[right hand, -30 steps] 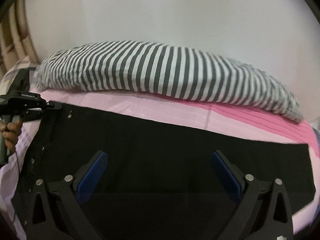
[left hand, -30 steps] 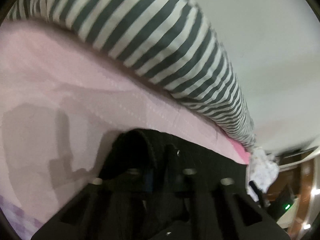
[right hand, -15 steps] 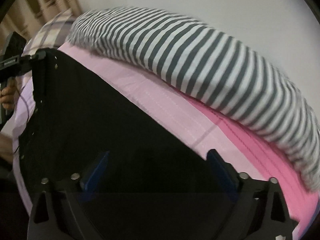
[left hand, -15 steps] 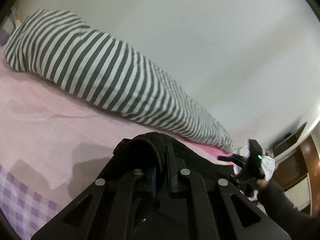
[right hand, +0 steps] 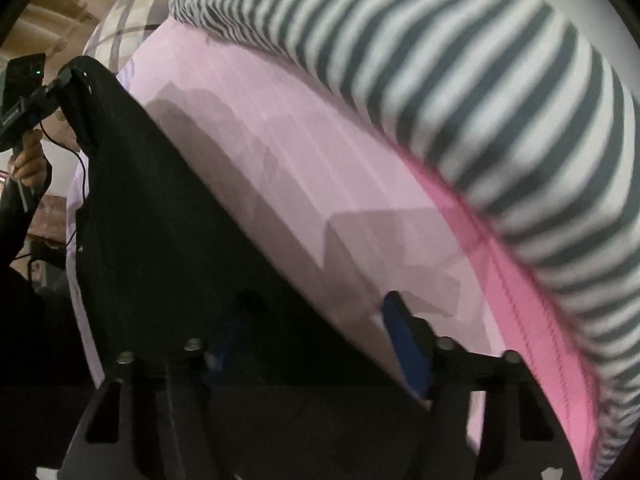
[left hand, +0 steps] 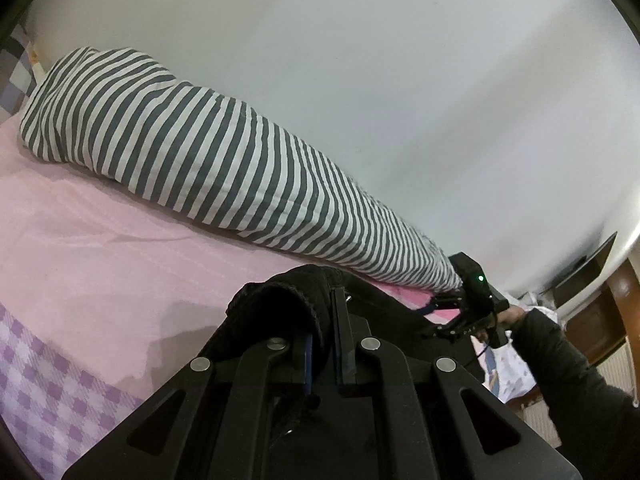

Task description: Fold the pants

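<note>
1. Left wrist view shows my left gripper (left hand: 322, 354) closed tight on a bunched corner of the black pants (left hand: 280, 300); the cloth stands up in a hump just ahead of the fingers and hangs back under them. I think the hold is thin, so a hard pull could let the corner slip out.

2. In the right wrist view my right gripper (right hand: 316, 344) is closing, with the far edge of the pants (right hand: 168, 220) lying between its fingers. The picture is blurred, and I cannot see the pads pressing on the cloth yet. If it closes too far to the right it may catch the pink sheet (right hand: 320, 184) together with the pants, because the right finger stands over the sheet.

3. From this gripper, the pants stretch away to the upper left, as far as my other gripper. If I lift one end faster, the fold may come out crooked.

4. The striped bolster (left hand: 192, 152) lies beyond the pants, well ahead of both grippers; a wide swing could brush it.

5. Pose: my left gripper points gently downward across the bed. My right gripper points steeply down at the cloth, and my dark sleeve (left hand: 568, 368) reaches in behind it.
</note>
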The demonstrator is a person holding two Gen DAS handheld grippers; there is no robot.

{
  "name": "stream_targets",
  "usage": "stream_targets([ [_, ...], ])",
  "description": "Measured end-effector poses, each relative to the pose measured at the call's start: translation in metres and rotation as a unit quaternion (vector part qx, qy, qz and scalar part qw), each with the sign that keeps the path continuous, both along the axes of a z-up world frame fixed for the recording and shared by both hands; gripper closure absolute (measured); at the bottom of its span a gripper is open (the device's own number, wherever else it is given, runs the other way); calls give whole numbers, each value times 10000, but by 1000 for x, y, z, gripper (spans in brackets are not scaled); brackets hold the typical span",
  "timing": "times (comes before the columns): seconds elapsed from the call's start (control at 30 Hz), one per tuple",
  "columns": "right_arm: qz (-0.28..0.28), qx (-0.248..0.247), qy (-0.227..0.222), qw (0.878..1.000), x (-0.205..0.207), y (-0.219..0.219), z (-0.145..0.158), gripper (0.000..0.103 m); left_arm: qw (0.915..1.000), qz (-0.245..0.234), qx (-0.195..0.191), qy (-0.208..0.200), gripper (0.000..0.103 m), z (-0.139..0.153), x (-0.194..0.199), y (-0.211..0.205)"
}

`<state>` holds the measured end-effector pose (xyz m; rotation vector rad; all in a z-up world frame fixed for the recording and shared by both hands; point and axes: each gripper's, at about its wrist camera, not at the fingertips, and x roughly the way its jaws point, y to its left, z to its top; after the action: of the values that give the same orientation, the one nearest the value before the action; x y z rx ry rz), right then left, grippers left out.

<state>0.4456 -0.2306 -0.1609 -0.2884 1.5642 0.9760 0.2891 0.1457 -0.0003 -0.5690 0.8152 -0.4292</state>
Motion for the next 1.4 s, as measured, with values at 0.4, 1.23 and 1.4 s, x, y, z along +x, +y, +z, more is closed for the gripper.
stream_targets([
  [0.4,-560,-788,-1574,9828,-63,-27,44,94,9971,34,747,-109,96,4,-3,-7],
  [1.23,-2604,-998,-2355,9310,-327,-27,94,97,9796,-1210,1605,-27,93,-3,-189,-2],
  [1.4,-2679,-1135,-2128,9328,-343,-27,65,97,9705,-1433,1900,382,92,-41,-221,-12],
])
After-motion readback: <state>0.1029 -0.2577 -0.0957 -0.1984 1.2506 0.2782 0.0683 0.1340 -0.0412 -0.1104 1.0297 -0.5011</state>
